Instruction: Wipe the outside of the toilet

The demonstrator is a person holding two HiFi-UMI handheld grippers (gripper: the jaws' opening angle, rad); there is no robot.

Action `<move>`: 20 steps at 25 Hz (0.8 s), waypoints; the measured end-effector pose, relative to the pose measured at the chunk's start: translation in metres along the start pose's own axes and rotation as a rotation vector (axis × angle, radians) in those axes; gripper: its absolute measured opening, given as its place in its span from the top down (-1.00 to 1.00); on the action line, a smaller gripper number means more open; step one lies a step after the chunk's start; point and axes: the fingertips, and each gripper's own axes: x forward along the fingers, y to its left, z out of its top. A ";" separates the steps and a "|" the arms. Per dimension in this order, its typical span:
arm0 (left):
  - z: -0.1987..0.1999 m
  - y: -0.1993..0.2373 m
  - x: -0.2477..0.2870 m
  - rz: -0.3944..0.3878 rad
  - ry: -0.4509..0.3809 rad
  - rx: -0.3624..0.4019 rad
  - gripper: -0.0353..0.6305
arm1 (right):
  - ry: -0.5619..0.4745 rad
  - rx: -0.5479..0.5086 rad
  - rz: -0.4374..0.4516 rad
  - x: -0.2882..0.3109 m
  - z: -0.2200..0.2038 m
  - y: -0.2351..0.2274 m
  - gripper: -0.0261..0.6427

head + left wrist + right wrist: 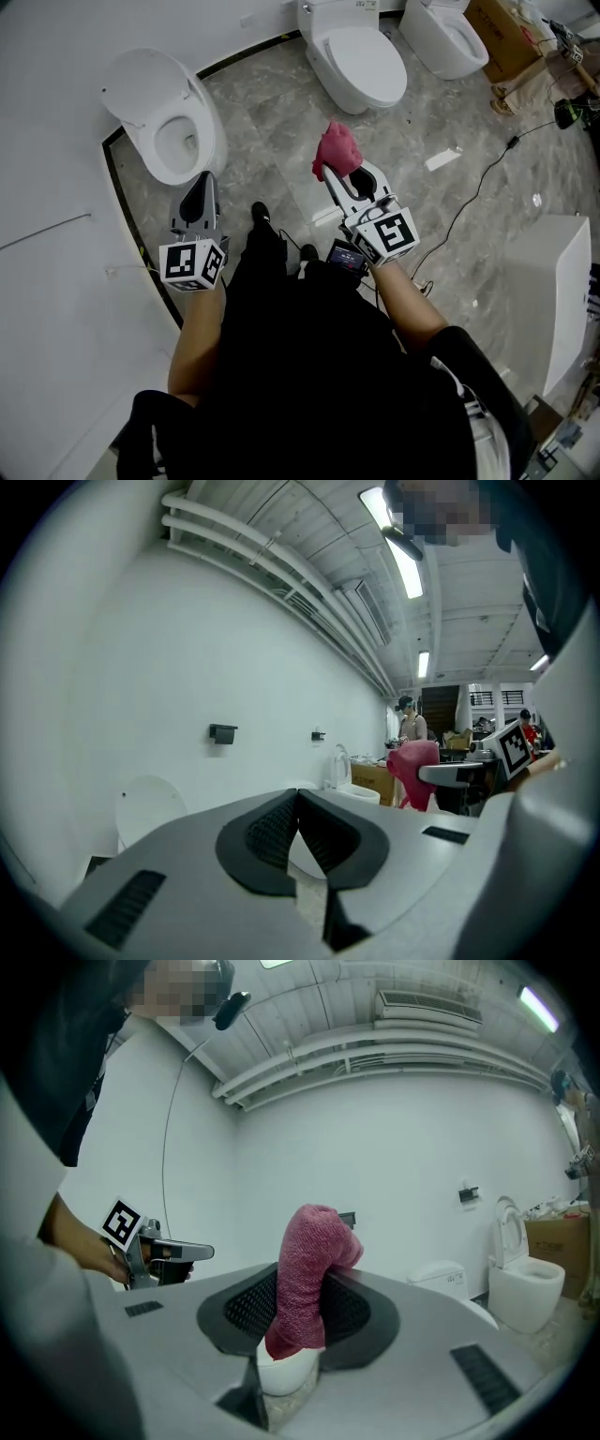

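The open toilet [208,131] stands just ahead of the left hand-held gripper [201,187]. It is white and glossy, with its lid up against the wall [56,187]. That gripper's jaws are pressed together, tips meeting. A closed toilet [361,61], also white, stands well ahead of the right hand-held gripper [342,180]. This gripper pinches a red cloth [335,150], which stands bunched above the jaw tips and apart from both toilets. Bare grey floor [272,141] lies open between the two grippers and between the toilets. A black curved edge [114,192] left of the left gripper bounds the floor at the wall. A cable [469,202] crosses the floor to the right of the right gripper.
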 end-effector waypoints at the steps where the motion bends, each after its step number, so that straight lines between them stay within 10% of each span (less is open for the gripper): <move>1: -0.006 -0.004 -0.008 0.003 0.009 -0.003 0.85 | 0.011 0.014 -0.002 -0.008 -0.006 0.004 0.54; 20: -0.017 0.065 -0.131 -0.102 -0.009 -0.127 0.85 | 0.101 0.003 -0.017 0.002 -0.030 0.154 0.55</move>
